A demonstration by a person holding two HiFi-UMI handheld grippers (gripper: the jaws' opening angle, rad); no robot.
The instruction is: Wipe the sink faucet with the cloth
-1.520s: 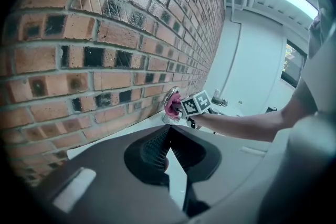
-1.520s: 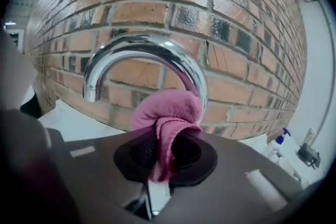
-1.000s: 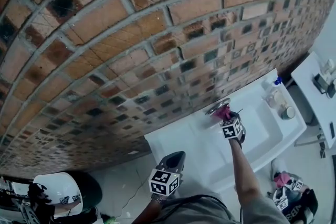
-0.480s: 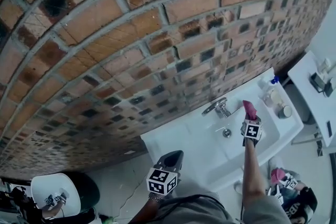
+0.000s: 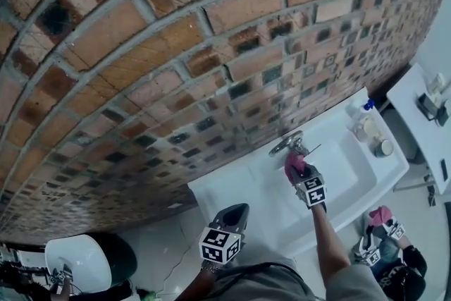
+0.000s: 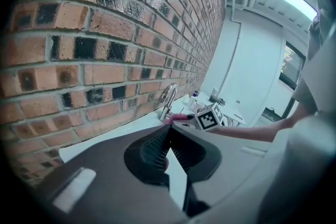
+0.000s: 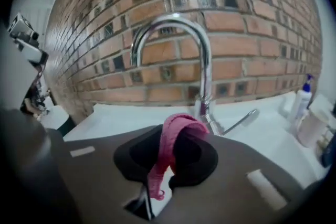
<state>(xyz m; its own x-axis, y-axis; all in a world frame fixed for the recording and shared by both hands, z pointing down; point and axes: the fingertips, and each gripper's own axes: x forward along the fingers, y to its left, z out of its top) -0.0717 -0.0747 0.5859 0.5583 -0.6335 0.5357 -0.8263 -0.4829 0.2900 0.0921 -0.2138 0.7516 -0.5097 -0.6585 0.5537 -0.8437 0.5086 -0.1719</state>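
Head view: the right gripper [image 5: 299, 173] has come back from over the sink [image 5: 366, 173] basin to the faucet [image 5: 289, 144]. The pink cloth [image 5: 293, 163] now sits just below the faucet's base. The left gripper [image 5: 237, 210] is unchanged, low and well apart.

Left gripper view: jaws meet tip to tip, with nothing between them.

Right gripper view: jaws clamped on the cloth, which loops up just in front of the faucet base. Contact cannot be confirmed.
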